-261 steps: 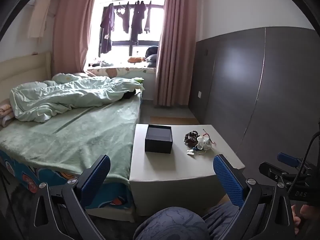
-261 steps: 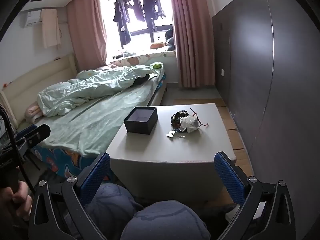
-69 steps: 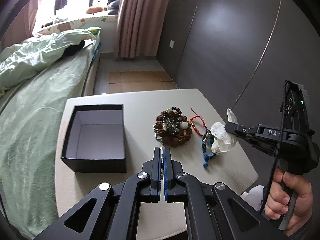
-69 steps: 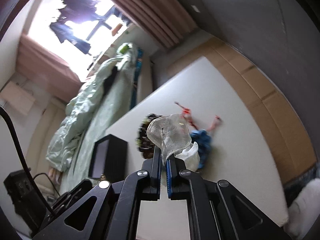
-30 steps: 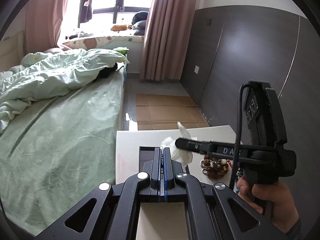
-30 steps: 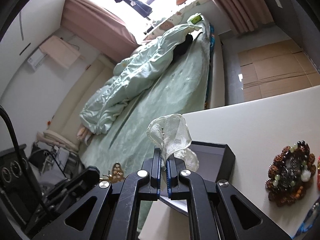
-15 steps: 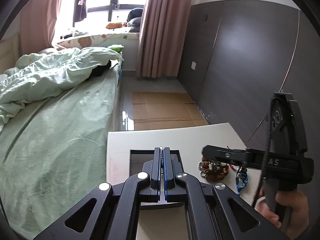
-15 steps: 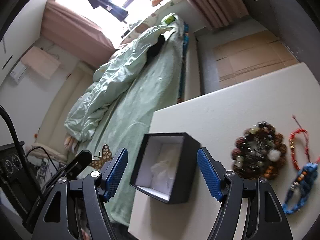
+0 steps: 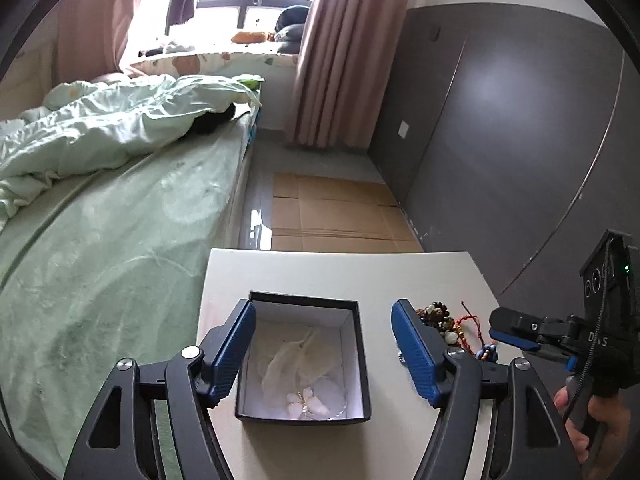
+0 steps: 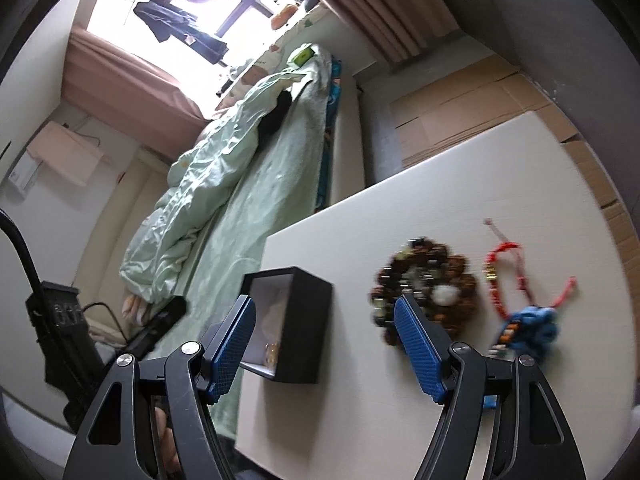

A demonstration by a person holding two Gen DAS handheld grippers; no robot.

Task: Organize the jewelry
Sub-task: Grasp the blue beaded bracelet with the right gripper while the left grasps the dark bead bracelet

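black box (image 9: 302,362): open, holds pouch (image 9: 296,364) | bead bracelets (image 10: 426,286); red cord (image 10: 502,276); blue piece (image 10: 534,326): on table beside

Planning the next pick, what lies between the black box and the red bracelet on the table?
The brown bead bracelet lies between the box and the red bracelet, shown in the right wrist view.

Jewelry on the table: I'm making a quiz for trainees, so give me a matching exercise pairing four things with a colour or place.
Things:
1. box
2. butterfly pendant
3. cord bracelet
4. bead bracelet

Descriptions:
A. red, lying on the table
B. brown, coiled between the box and the red piece
C. black outside, white inside
D. inside the box, near its front edge

Pairs: 1-C, 2-D, 3-A, 4-B
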